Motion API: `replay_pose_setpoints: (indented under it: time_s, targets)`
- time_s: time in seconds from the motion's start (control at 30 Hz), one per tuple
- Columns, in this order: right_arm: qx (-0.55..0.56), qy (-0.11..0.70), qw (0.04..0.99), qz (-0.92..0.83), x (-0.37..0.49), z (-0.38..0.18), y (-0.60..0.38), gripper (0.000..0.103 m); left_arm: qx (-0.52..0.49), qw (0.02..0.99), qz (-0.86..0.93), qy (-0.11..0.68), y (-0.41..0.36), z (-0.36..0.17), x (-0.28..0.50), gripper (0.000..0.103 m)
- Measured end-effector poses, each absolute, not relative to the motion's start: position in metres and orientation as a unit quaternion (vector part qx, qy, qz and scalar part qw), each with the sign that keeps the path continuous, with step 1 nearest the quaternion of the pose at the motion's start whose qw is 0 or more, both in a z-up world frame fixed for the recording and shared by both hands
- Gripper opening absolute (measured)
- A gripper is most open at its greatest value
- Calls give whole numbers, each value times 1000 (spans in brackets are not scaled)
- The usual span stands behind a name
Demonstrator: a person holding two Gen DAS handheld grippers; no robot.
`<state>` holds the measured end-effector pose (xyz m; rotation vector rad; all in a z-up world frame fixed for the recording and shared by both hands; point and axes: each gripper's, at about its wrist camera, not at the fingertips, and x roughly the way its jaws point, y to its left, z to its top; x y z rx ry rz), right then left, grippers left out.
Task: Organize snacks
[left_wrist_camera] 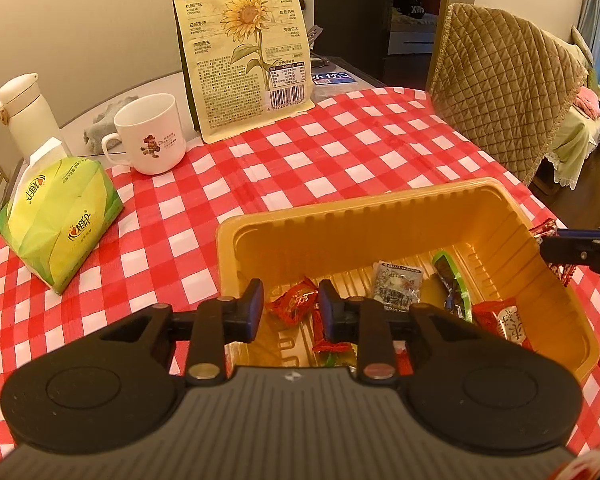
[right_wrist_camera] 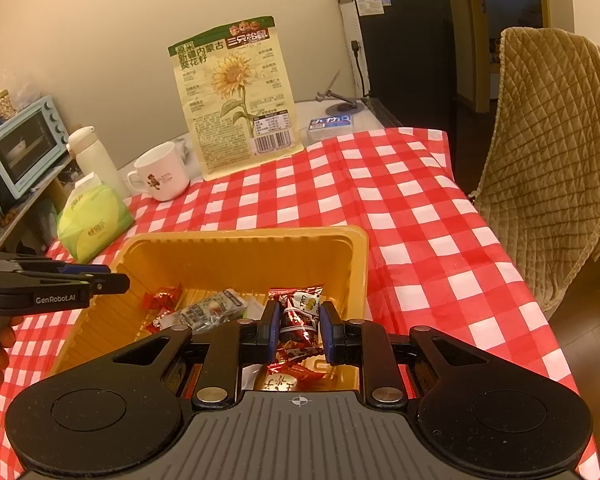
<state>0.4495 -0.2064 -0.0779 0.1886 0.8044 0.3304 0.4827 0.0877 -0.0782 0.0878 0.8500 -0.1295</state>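
Walls: plain cream (right_wrist_camera: 100, 40) | Floor: dark wood (right_wrist_camera: 588, 320) | Furniture: quilted tan chair cover (right_wrist_camera: 552, 152); black fridge (right_wrist_camera: 412, 48); blue toaster oven (right_wrist_camera: 24, 148) | Light: warm, indoor

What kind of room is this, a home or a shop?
Most likely a home dining or kitchen corner: a checked tablecloth, a small toaster oven on a side shelf, a dark fridge and a mug.

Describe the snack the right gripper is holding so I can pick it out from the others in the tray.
Start at the yellow tray on the red checked tablecloth. Over its near right part, the right gripper is shut on a dark red snack packet with a white patch at its top end. Unlike the loose packets on the tray floor, it stands upright between the blue pads.
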Motion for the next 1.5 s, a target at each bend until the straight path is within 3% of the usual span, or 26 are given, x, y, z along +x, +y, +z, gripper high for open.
replay_pose_setpoints:
  time_s: [0.37, 0.63, 0.77, 0.8, 0.97, 1.3, 1.5]
  targets:
    - [95, 386, 904, 157, 462, -81, -201, 22, 36, 908, -61, 413, 92, -77, 477, 29]
    - [114, 381, 902, 170, 457, -73, -200, 25, 22, 910, -54, 410, 90, -67, 460, 54]
    - [117, 369, 905, 175, 439, -65, -199, 61, 17, 913, -48, 405, 86, -55, 442, 66]
    - [119, 365, 906, 178, 433, -62, -199, 65, 16, 913, -46, 404, 85, -51, 438, 70]
    - [118, 369, 900, 200, 404, -49, -200, 67, 7, 914, -22, 405, 82, -35, 406, 81]
    - [105, 373, 896, 215, 328, -26, -209, 89, -24, 915, -7, 404, 65, -9, 321, 81]
    - [88, 390, 889, 222, 283, -18, -212, 92, -41, 914, 9, 404, 47, 2, 262, 81]
